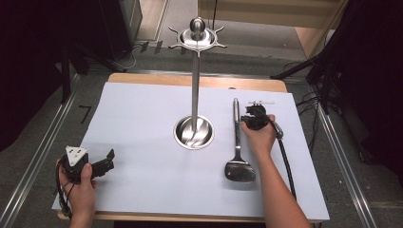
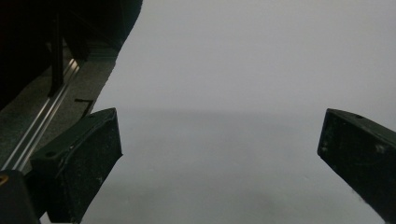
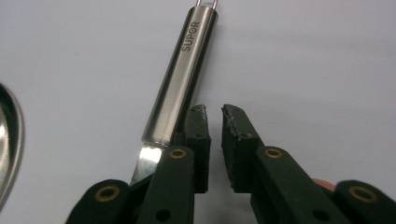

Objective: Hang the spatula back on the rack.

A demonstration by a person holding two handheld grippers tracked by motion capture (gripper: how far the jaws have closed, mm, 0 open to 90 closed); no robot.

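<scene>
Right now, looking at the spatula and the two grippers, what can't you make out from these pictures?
- Spatula: in the right gripper view the right gripper covers its neck, and the bottom edge cuts off the blade.
- Hanging loop at the handle's end: cut by the top edge of that view.
- Stand hooks: too small in the high view to count.
- Left gripper: the table ahead is blurred in the left gripper view.

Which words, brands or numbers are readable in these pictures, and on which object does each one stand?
"SUPOR": on the steel handle of the spatula, running along its length, in the right gripper view.
In the high view, a dark mark on the floor left of the table looks like a "7"; I cannot read it with certainty.
</scene>
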